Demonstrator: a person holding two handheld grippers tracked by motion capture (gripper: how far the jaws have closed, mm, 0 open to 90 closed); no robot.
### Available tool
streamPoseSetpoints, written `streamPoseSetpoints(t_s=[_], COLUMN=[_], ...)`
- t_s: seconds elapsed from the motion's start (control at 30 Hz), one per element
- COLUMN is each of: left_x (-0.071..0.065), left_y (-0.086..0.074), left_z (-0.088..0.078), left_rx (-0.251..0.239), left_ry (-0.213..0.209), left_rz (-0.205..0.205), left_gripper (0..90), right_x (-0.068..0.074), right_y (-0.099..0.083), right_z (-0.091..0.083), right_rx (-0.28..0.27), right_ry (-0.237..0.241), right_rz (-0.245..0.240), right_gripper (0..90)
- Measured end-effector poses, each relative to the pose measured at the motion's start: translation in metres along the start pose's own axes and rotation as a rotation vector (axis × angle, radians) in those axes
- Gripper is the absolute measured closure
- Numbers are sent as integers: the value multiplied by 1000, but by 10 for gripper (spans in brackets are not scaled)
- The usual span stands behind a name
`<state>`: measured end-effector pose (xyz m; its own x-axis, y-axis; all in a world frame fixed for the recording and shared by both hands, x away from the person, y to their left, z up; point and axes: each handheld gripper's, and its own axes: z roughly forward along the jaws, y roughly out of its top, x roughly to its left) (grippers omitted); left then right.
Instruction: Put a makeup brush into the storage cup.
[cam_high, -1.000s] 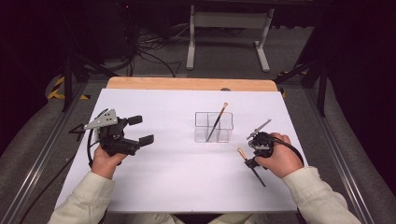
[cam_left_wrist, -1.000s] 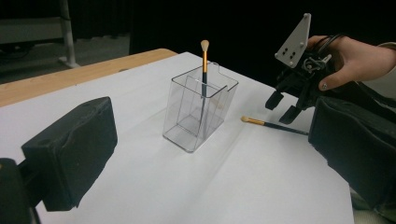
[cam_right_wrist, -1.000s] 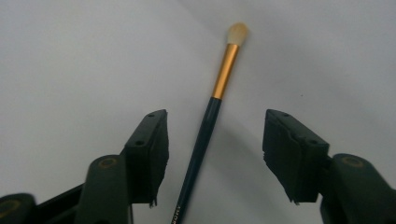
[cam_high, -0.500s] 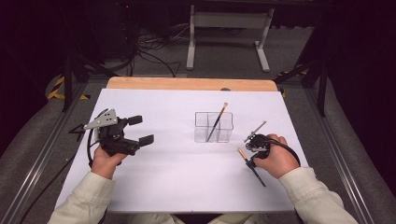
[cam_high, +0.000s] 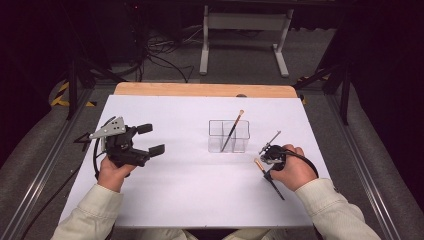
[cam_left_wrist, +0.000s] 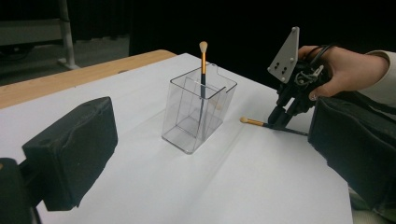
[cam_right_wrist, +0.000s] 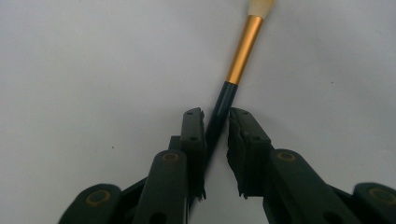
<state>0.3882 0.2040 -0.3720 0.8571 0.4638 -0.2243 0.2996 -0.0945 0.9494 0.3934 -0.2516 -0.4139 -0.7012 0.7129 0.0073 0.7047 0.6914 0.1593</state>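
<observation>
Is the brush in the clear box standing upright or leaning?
Leaning: the brush slants inside the clear box, its tip above the rim.

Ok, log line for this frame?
right gripper: jaws around brush on table | left gripper: open, idle | second brush in clear holder

box (cam_high: 228, 136) mid-table (cam_high: 190, 200) | one brush (cam_high: 231, 131) inside | another brush (cam_high: 269, 178) right

Pale tip of the black gold-ferruled brush (cam_right_wrist: 243, 60) ran off the top edge in the right gripper view; its handle was hidden between the right gripper (cam_right_wrist: 215, 122) fingers (cam_right_wrist: 192, 135).
</observation>
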Motion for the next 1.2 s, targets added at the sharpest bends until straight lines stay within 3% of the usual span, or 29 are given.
streamPoseSetpoints(t_s=[0.3, 0.67, 1.2], left_x=[0, 0, -1], left_y=[0, -1, -3], left_z=[0, 1, -4], left_rx=[2, 4, -3], left_ry=[2, 3, 11], left_rz=[-2, 2, 0], left_gripper=[23, 23, 22], right_x=[1, 2, 4], right_y=[2, 2, 1], right_z=[4, 4, -17], right_rx=[17, 16, -92], right_ry=[-14, -24, -15], right_rz=[0, 5, -9], right_gripper=[829, 832, 832])
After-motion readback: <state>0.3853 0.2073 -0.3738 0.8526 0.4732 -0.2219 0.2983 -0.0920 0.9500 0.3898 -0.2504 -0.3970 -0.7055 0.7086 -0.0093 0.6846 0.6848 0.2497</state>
